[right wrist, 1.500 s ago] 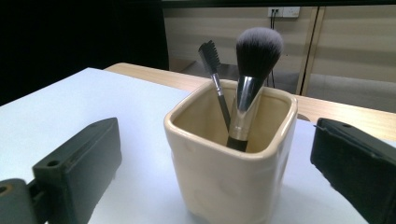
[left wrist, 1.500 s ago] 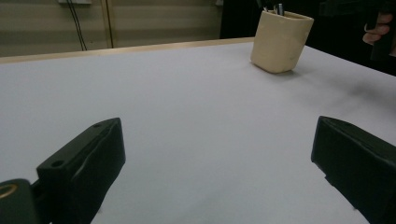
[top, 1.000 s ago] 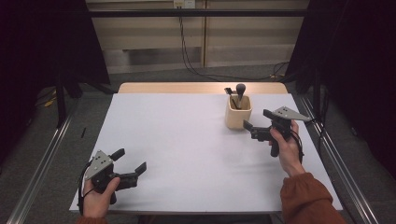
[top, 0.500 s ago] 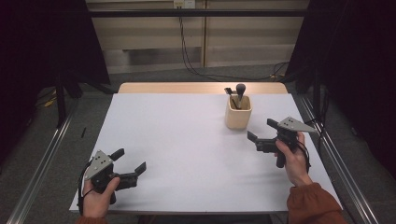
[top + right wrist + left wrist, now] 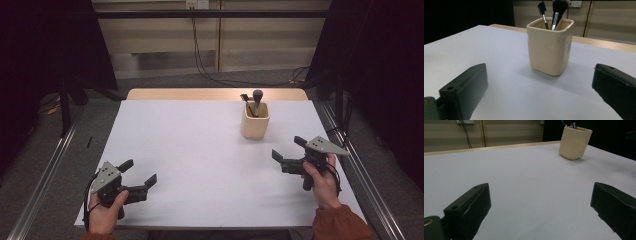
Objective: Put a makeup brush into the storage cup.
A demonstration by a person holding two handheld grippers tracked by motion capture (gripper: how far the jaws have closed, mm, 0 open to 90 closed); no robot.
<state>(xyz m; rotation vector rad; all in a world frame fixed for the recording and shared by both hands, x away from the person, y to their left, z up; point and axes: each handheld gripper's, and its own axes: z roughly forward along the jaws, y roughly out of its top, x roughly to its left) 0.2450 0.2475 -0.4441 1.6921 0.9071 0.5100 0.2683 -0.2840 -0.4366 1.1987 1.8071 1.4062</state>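
Observation:
A cream square cup (image 5: 255, 120) (image 5: 550, 47) (image 5: 574, 143) stands upright at the back right of the white table (image 5: 200, 150). Two dark brushes (image 5: 255, 100) (image 5: 554, 13) stick up out of it. My right gripper (image 5: 289, 150) hovers in front of the cup and a little to its right, held by a hand, jaws wide open and empty. At the table's front left corner, my left gripper (image 5: 138, 172) rests low in the other hand, open with nothing between its jaws. In the right gripper view the cup sits between the two jaws, farther off.
A wooden strip (image 5: 215, 94) runs along the table's far edge. Metal rails (image 5: 45, 175) flank the table on both sides. Cables (image 5: 200, 45) hang down the back wall. Dark curtains close in left and right.
My right gripper has drawn back from the cup toward the front of the table and lower. The left gripper has stayed where it was.

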